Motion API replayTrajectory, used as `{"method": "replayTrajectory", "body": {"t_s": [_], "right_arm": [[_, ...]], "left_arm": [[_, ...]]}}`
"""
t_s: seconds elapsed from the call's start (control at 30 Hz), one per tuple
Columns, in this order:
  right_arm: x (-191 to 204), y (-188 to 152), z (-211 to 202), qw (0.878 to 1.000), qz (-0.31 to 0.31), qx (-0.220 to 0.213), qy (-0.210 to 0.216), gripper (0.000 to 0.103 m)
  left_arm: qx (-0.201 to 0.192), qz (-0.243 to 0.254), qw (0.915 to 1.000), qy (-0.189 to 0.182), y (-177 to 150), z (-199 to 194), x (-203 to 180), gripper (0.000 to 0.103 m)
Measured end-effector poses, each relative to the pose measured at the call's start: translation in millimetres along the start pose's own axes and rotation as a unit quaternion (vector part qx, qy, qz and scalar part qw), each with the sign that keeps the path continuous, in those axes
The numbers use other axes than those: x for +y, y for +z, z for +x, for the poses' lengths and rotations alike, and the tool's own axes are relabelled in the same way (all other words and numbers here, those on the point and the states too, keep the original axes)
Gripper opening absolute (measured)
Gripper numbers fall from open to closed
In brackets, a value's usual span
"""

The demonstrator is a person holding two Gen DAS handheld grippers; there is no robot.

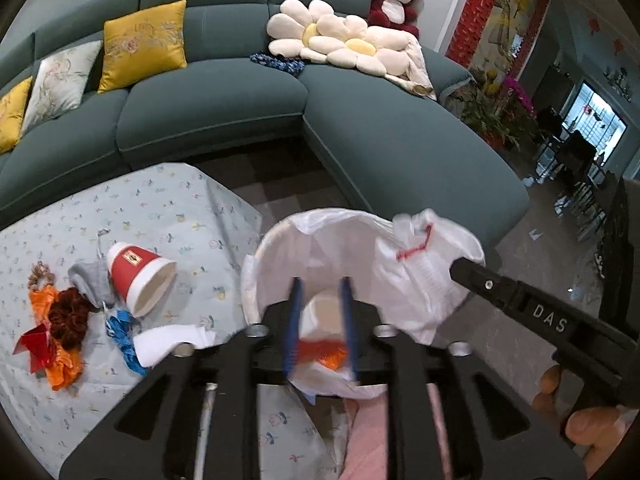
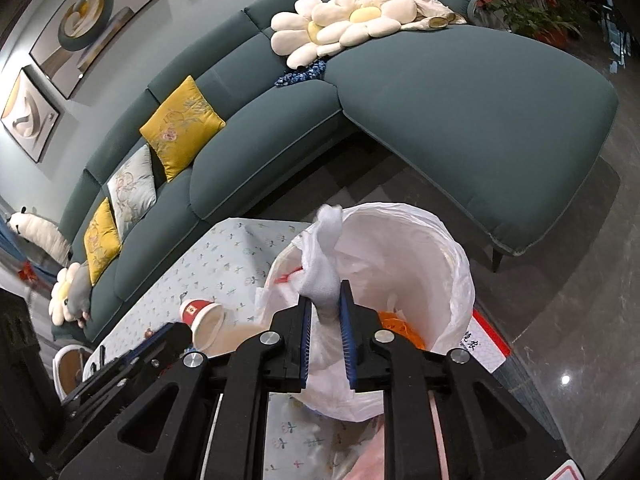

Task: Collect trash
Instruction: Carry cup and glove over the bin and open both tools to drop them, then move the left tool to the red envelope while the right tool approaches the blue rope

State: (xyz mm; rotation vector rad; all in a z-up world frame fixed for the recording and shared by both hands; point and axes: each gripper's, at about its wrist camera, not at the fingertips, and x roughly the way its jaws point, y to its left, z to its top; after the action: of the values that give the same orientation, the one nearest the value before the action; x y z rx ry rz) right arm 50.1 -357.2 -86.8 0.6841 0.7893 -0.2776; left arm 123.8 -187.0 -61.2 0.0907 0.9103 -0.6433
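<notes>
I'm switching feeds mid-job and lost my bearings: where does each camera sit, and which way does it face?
Left wrist: on the left gripper, looking down into the trash bag; the right gripper and the person's fingers show at right.
Right wrist: on the right gripper, pinching white tissue over the bag; the left gripper shows lower left.
Both share the bag, the red paper cup, the floral tablecloth and the teal sofa.
</notes>
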Motion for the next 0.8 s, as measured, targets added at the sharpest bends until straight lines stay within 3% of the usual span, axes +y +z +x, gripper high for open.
{"method": "replayTrajectory", "body": {"t_s": [0.03, 0.17, 0.33, 0.5, 0.8], "right_arm": [[0.1, 0.6, 1.0, 1.000, 0.000, 0.000, -0.003, 0.019], [3.3, 0.4, 2.7, 1.000, -0.001, 0.000, -0.001, 0.028], [13.5, -0.1, 3.8, 1.000, -0.011, 0.001, -0.001, 0.031], [26.1, -5.2, 3.8, 1.000, -0.020, 0.003, 0.003, 0.046], [70.8, -26.6, 9.8, 0.997, -0.067, 0.025, 0.014, 0.054]], "left_arm": [[-0.004, -0.001, 1.0000, 0.005, 0.7, -0.9, -0.3, 0.038], [-0.006, -0.008, 0.9999, 0.013, 0.7, -3.5, 4.3, 0.041], [-0.012, -0.027, 0.9992, 0.027, -1.4, -10.7, 20.7, 0.047], [-0.019, -0.049, 0.9978, 0.040, -5.5, -20.7, 37.1, 0.051], [-0.033, -0.091, 0.9922, 0.078, -18.5, -42.8, 76.3, 0.062]]}}
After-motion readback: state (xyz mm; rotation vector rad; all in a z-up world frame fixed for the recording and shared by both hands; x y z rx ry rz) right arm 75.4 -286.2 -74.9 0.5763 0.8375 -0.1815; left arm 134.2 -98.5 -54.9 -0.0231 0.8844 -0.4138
